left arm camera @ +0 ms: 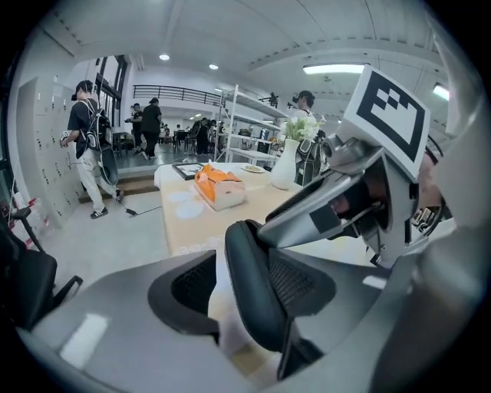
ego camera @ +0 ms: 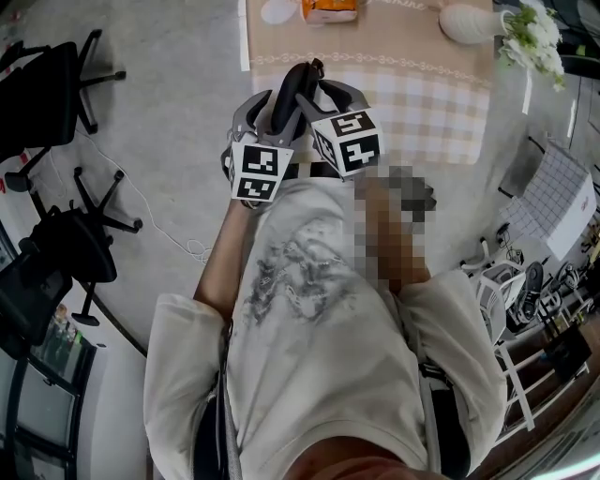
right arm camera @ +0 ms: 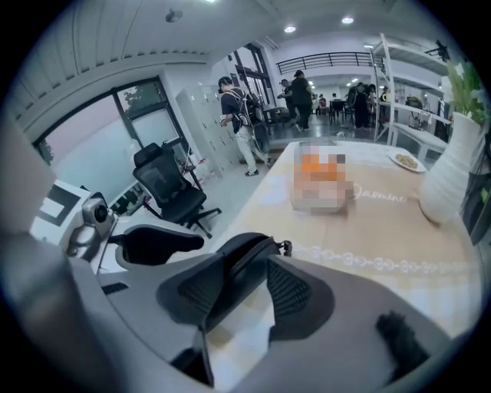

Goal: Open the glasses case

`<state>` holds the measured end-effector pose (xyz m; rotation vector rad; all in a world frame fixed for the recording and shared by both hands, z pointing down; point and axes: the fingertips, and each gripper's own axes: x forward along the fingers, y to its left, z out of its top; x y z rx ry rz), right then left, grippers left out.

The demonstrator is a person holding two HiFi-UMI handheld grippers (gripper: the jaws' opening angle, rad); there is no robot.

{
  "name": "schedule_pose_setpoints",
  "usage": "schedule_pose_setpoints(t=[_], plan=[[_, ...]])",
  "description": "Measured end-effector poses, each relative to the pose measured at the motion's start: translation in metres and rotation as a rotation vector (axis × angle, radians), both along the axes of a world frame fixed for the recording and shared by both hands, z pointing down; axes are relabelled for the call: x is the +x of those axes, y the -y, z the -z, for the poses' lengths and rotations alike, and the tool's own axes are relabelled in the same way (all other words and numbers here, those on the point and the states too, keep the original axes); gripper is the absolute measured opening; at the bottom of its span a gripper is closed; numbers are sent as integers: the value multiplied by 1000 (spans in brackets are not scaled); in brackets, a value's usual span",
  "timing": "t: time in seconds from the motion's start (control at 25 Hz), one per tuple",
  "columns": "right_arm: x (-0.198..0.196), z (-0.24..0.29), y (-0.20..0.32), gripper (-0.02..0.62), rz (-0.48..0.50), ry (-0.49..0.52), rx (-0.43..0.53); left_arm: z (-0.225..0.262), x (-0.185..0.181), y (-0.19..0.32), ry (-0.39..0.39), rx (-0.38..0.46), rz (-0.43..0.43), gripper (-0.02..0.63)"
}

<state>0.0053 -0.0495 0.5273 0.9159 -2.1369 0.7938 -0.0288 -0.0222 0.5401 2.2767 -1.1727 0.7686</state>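
Observation:
A black zippered glasses case stands on its edge over the near edge of the table, between both grippers. In the left gripper view the case sits between my left gripper's jaws, against the right-hand pad, and the gripper is shut on it. One finger of the right gripper reaches to the case's top from the right. In the right gripper view the case lies beside the left pad of my right gripper, with bare cloth showing before the other pad. That gripper is open. The zipper pull hangs at the case's far end.
The table carries a beige checked cloth, an orange-and-white box and a white vase with flowers at the back. Black office chairs stand on the floor at the left. Shelves stand at the right. People are far behind.

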Motion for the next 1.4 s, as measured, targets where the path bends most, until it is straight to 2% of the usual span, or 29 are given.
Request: schedule_pose_setpoints(t=[0.12,0.24,0.36,0.48,0.92,1.4], plan=[[2,-2,-4,182,28,-46,7,3,0,1,-7,8,-4,224],[3,-3,-7,156,33,-47,15,0,2,-1,15,5,-8,211],[2,-2,-8,143,45,-49,27,1,0,-3,63,18,-13,150],[0,-1,-9,140,51,-43,37,-1,-4,-4,79,22,-3,106],[5,-1,-11,137,35,18,41,0,-19,3,34,-1,25,130],[8,-1,-13,137,48,39,75,-2,-28,5,39,-5,47,140]])
